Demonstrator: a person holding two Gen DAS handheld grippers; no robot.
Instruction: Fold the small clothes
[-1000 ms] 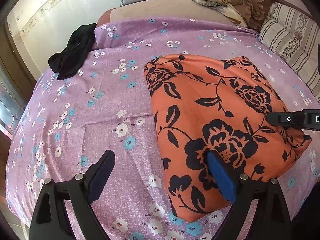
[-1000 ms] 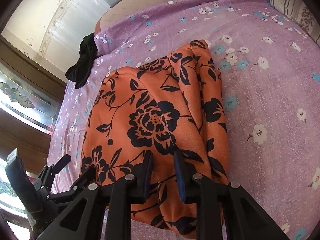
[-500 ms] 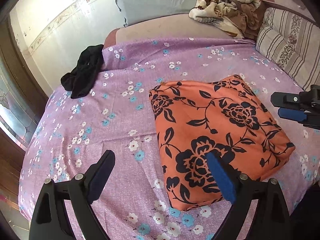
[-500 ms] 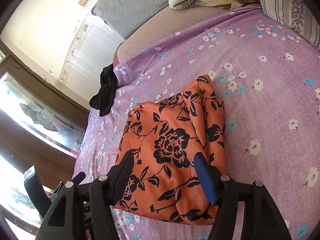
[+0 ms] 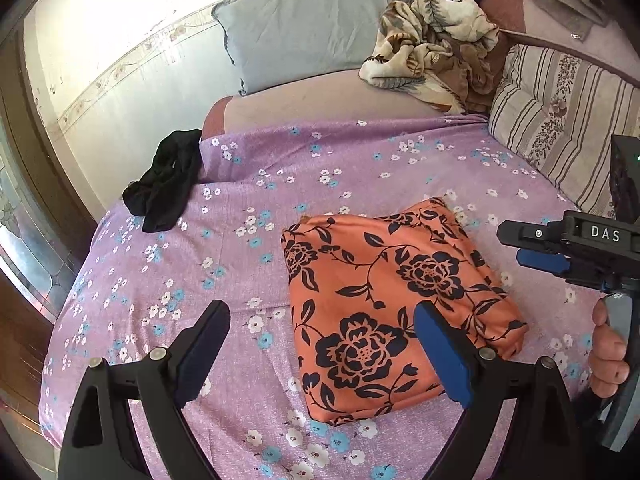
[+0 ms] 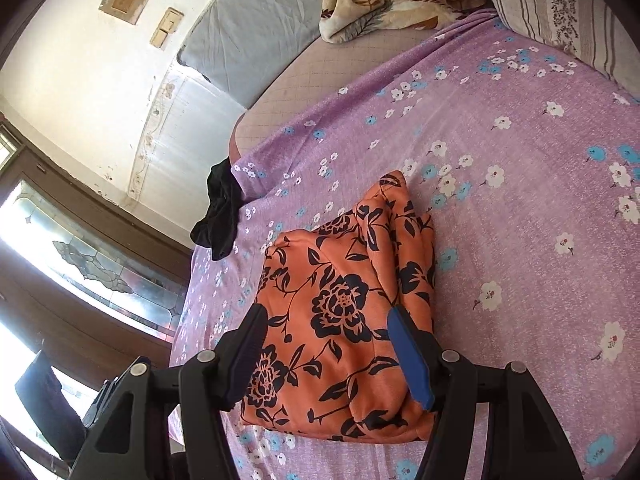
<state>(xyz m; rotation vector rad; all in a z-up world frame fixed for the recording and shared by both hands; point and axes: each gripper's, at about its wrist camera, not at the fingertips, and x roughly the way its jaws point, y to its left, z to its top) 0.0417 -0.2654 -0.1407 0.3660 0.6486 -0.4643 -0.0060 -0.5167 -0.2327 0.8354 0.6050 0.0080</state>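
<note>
Now left claw (image 5: 322, 354) wide, right claw (image 6: 328, 354) wide, both empty above folded orange floral garment (image 5: 394, 292) on purple bedsheet (image 5: 340, 168).

A folded orange cloth with black flowers (image 6: 340, 312) is laid flat on the purple flowered bed sheet (image 6: 520, 220). The right gripper (image 6: 326, 354) is held wide apart above it. A black crumpled cloth (image 6: 218, 216) is seen at the bed's edge.

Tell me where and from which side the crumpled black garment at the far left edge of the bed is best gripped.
Probably at the upper end of the black garment, where it bunches against the purple floral sheet. The left gripper, open and nearer that side, could come down from above and pinch a raised ridge. Its lower end hangs over the bed edge, so a side approach looks awkward.
</note>
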